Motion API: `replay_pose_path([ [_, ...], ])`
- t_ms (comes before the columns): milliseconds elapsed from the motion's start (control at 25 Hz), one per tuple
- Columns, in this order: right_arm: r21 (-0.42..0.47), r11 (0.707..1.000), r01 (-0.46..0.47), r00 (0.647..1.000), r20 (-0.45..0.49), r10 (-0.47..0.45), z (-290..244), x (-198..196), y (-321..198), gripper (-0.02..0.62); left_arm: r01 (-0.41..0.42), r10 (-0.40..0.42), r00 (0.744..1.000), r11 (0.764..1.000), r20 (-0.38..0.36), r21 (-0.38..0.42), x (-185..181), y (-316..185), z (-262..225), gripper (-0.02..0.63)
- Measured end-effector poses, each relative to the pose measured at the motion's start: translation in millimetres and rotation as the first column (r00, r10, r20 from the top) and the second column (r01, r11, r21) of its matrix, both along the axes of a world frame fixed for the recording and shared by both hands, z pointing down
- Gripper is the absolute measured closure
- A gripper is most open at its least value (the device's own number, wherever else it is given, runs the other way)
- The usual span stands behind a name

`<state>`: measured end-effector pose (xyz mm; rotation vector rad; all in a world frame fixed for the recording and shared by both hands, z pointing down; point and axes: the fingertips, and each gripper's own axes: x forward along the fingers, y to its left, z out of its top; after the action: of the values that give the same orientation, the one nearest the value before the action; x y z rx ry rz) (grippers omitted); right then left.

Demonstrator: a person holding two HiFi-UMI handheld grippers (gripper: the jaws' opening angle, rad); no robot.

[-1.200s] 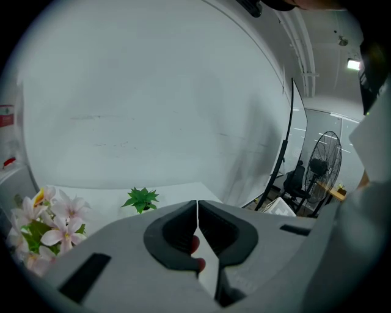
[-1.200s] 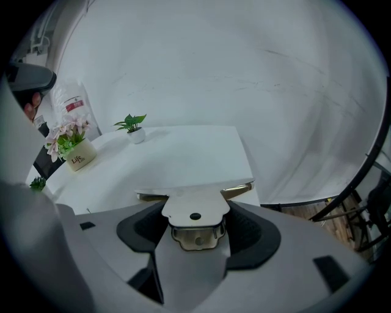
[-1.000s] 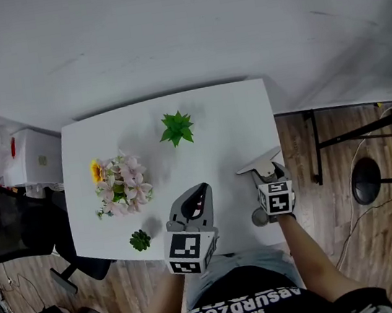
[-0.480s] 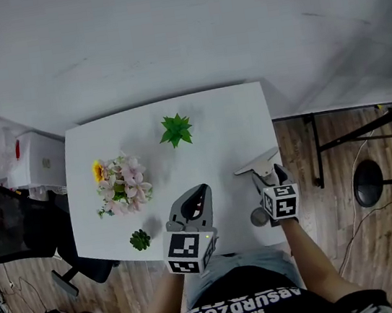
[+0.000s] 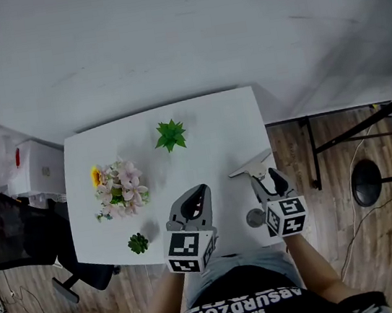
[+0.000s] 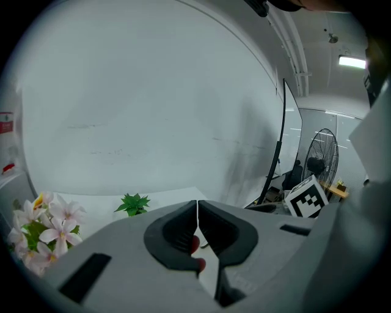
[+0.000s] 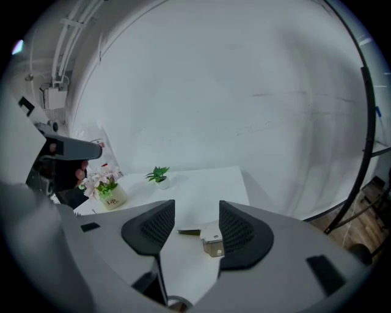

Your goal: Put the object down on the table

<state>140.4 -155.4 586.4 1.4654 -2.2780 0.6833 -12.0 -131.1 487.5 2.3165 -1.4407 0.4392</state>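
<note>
A pale wall (image 5: 178, 38) and wood floor (image 5: 308, 172) framed the white table (image 5: 207, 136). On its left side, pink flowers (image 5: 117, 189) filled a cream pot (image 7: 113, 198); a spiky green plant (image 5: 170, 135) stood farther back in a small white pot (image 7: 161, 183), and a dark succulent (image 5: 137, 243) sat at the near edge. The metal tool (image 5: 253, 166) lay flat on the table's right side. The right gripper (image 5: 269, 181) hung above it, jaws apart though just closing a little — gripping nothing. The left gripper (image 5: 197, 201) had its jaws pressed together, empty.
</note>
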Motion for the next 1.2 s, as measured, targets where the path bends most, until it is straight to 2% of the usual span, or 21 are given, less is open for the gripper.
replay_pose_path([
  [160, 0.046, 0.999, 0.015, 0.999, 0.051, -0.017, -28, -4, 7, 0.461, -0.013, 0.013, 1.0, 1.0, -0.005, 0.014, 12, 1, -4, 0.6],
  [280, 0.076, 0.997, 0.03, 0.996, 0.077, -0.036, -46, -9, 11, 0.595, -0.026, 0.026, 1.0, 0.999, -0.009, 0.022, 20, 3, -7, 0.601],
  [640, 0.11, 0.99, 0.09, 0.991, 0.086, -0.1, -71, -24, 26, 0.597, -0.061, 0.061, 0.998, 0.998, -0.008, 0.02, 36, 16, -5, 0.601],
  [1200, 0.097, 0.989, 0.115, 0.99, 0.068, -0.122, -71, -23, 34, 0.597, -0.067, 0.067, 0.998, 0.998, -0.01, 0.0, 45, 25, 0, 0.6],
])
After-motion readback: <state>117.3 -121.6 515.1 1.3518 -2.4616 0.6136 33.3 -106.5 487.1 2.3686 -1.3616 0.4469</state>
